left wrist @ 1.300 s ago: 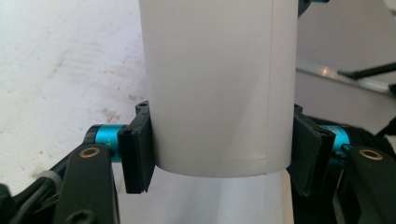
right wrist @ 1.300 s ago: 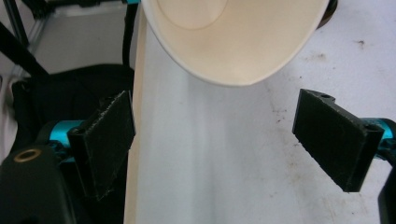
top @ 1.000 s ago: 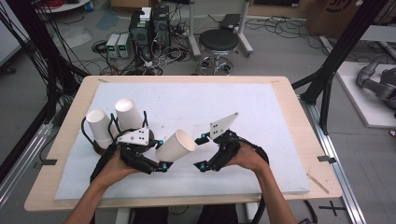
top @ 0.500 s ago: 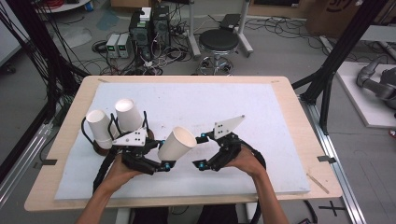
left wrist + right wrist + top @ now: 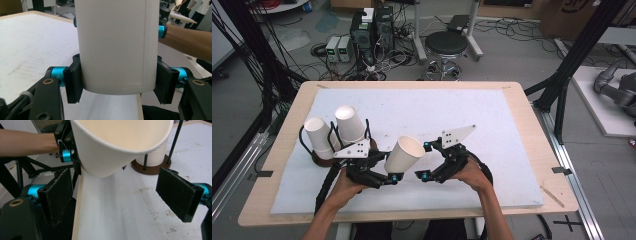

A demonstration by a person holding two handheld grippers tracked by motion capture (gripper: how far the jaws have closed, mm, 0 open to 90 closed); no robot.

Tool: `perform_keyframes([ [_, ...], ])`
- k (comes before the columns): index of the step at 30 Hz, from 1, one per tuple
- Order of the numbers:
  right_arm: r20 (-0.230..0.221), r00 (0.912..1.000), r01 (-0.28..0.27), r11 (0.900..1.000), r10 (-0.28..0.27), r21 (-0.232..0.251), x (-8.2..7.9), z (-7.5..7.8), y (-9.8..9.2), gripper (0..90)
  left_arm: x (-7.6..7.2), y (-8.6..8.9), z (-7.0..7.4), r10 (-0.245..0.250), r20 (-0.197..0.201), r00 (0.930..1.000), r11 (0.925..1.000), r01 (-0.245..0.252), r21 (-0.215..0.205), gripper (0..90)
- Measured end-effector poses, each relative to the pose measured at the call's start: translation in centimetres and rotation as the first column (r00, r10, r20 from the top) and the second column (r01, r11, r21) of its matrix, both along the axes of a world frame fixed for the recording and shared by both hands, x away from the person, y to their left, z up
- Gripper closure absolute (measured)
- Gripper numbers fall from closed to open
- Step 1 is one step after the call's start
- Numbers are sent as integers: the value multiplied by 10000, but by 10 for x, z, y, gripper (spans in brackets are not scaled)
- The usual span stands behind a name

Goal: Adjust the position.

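**Two grippers, one paper cup mid-air**

One white paper cup [image 5: 404,154] clamped near its base between the jaws of the left gripper [image 5: 384,176], pads pressed on both sides of the wall, seam visible in the left gripper view. Tilted, open mouth pointing up and away toward the right gripper [image 5: 426,161]. Held clear above the white table [image 5: 492,115], near its front edge.

Right jaws spread wide, just been closing a little, nothing between the pads yet. From the right gripper view, cup rim hanging just above and ahead of those jaws, bottom of the cup dipping toward the gap but not touching either pad.

Behind the left jaws, two stacks of cups [image 5: 349,124] leaning in a wire holder on a brown round base [image 5: 151,167]. Well apart from the held cup.
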State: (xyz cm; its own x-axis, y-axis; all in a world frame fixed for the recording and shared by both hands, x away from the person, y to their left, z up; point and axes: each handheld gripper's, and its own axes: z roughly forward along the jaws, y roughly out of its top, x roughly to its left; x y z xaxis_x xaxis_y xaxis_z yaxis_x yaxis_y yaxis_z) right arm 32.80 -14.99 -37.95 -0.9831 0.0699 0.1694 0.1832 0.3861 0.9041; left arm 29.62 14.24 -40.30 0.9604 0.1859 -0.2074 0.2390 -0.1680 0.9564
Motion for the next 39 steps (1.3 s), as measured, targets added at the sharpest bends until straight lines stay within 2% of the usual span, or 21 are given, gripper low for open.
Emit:
perform_keyframes([
  [7,9,9999,-158,9983,158,562,0,1,3,146,0,-4,0,-137,53,9999,9994,139,-313,356],
  [13,-88,9996,-278,9971,285,712,-1,1,9,146,-2,-7,0,-326,82,9994,9987,329,-397,356],
  [21,-113,9984,-541,9930,556,1052,-1,2,14,146,-2,-12,-2,-541,99,9985,9981,544,-300,356],
  [36,-80,9975,-677,9853,698,1570,0,5,15,146,-4,-17,-3,-797,232,9965,9967,800,-119,356],
  [39,-178,9972,-692,9854,728,1554,-1,5,15,147,-5,-18,-4,-790,278,9965,9968,791,-59,356],
])
